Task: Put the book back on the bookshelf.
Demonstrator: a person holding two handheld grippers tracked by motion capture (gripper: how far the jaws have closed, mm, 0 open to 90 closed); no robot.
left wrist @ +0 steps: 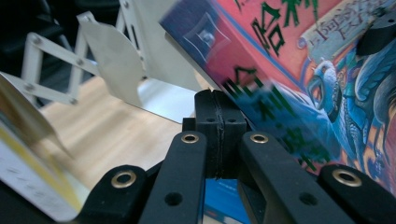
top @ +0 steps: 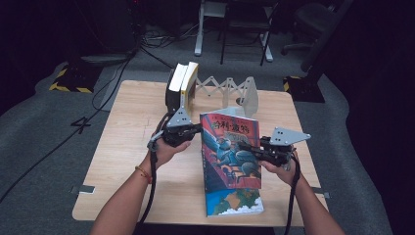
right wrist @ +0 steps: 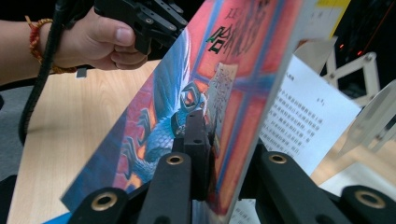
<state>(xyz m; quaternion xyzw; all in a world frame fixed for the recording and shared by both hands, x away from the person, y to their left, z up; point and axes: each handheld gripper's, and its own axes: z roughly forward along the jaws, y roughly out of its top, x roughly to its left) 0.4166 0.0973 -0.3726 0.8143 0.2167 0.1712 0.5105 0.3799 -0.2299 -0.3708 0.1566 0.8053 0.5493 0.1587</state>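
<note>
Holding the red book (top: 230, 149) up between our tongs, we pinch its spine edge with the left gripper (top: 198, 129) and its open edge with the right gripper (top: 255, 151). Next comes standing it by the books (top: 182, 85) in the white rack (top: 237, 93).

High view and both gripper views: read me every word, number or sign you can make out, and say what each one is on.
"哈利·波特": green title at the top of the book cover.
"4": dark mark on the grey floor, left of the table.
Green lettering on the spine: blurred, unreadable.
Scroll on the cover: blurred, unreadable.
Print on the open page: too small to read.
</note>
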